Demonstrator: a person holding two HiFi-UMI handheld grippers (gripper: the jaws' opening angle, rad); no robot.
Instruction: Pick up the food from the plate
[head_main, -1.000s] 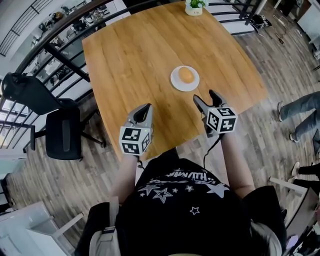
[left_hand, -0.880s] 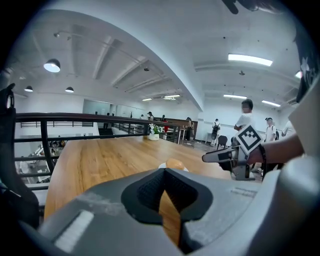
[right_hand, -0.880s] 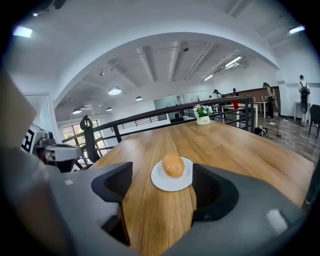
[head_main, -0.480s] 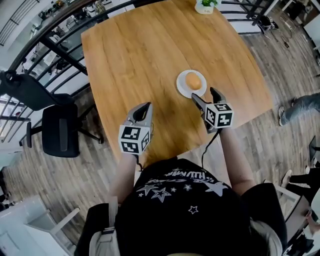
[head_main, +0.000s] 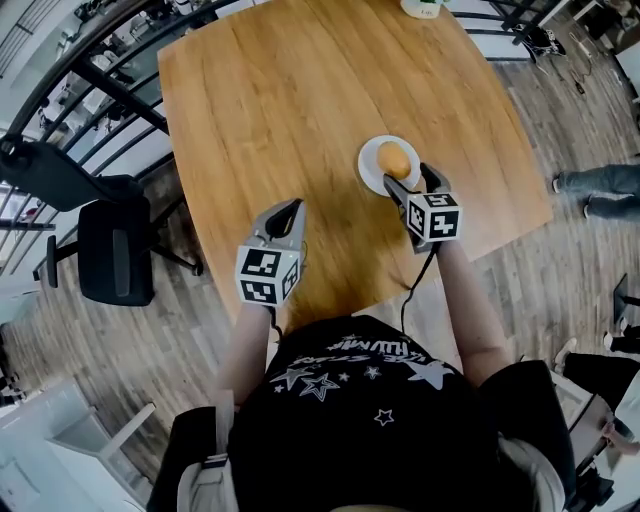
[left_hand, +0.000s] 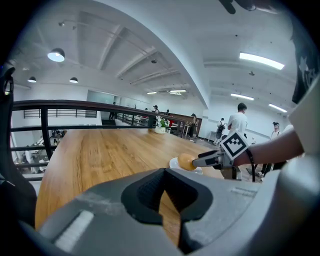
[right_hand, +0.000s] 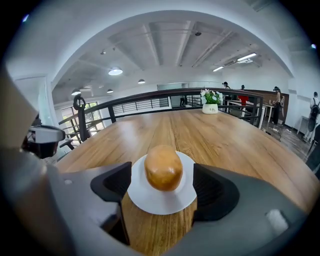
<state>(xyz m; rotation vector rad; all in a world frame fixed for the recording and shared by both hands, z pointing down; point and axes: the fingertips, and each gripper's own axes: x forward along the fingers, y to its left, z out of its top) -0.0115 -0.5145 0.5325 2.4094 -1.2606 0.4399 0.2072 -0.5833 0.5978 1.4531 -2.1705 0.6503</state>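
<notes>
A golden-brown bun (head_main: 394, 160) (right_hand: 163, 167) lies on a small white plate (head_main: 368, 172) (right_hand: 150, 201) right of the wooden table's middle. My right gripper (head_main: 409, 178) (right_hand: 162, 186) is open wide at the plate's near rim. Its jaws stand either side of the bun without touching it. The left gripper view shows that bun (left_hand: 186, 161) with the right gripper (left_hand: 207, 160) just beside it. My left gripper (head_main: 286, 210) (left_hand: 167, 190) hovers over the table's near edge, well left of the plate. Its jaws are together and hold nothing.
A potted plant (head_main: 424, 7) (right_hand: 210, 107) stands at the table's far edge. A black railing (head_main: 120, 95) and a black chair (head_main: 115, 250) are on the left. Someone's legs (head_main: 600, 190) stand on the floor to the right, and people (left_hand: 240, 122) stand in the background.
My right gripper has moved forward from the table's near edge to the plate, and its jaws have spread a little wider. The left gripper has stayed where it was.
</notes>
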